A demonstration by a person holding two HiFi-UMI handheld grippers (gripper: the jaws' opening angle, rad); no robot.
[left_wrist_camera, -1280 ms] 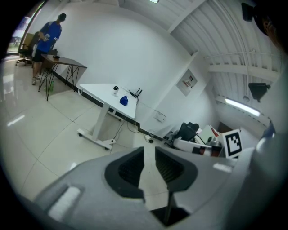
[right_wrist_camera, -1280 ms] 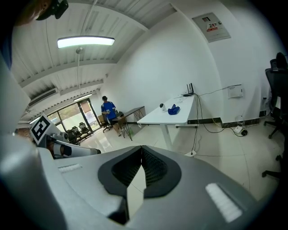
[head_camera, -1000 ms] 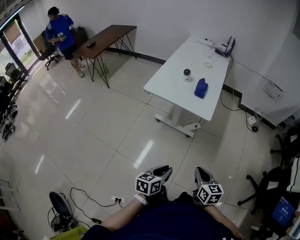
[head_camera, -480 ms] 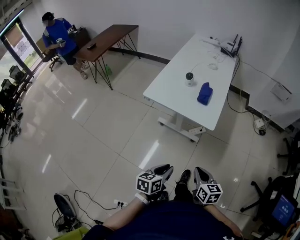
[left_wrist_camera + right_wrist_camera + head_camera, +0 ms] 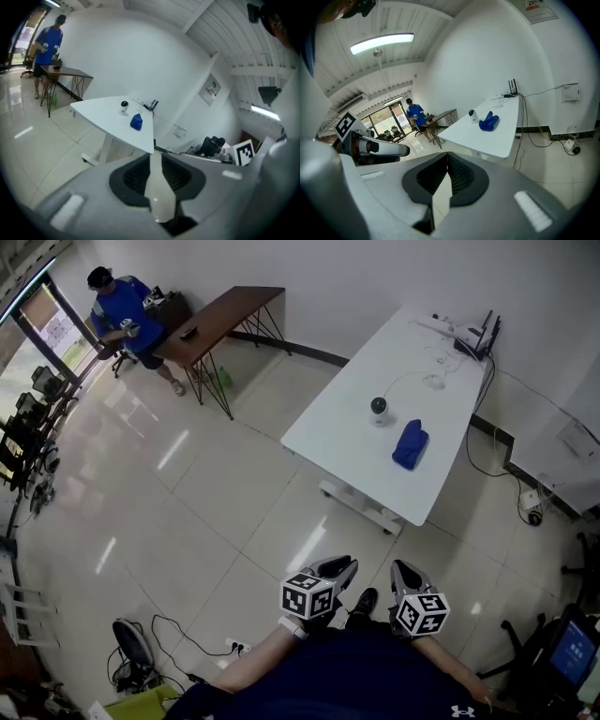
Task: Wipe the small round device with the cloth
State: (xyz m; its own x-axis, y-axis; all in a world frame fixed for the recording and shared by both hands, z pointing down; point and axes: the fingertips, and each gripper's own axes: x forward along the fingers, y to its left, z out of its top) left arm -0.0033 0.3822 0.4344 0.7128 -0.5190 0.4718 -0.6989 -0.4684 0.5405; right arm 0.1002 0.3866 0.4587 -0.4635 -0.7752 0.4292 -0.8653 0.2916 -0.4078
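**Across the floor from the white surface: approach before the wipe**

Both claws are held low in front of the person, well apart from the surface (image 5: 342,432). The left claw (image 5: 339,567) has its jaws a narrow slit apart, with nothing between them. The right claw (image 5: 404,571) has its jaws together, empty. The small round device (image 5: 379,409) stands upright near the middle of the surface. The blue cloth (image 5: 411,445) lies crumpled near it, toward the right edge. The step in hand is judged to be the approach. To do it well, stop close to the surface and spread one claw wide before reaching for the cloth. The other claw should steady the device, which looks light and may slide when rubbed.
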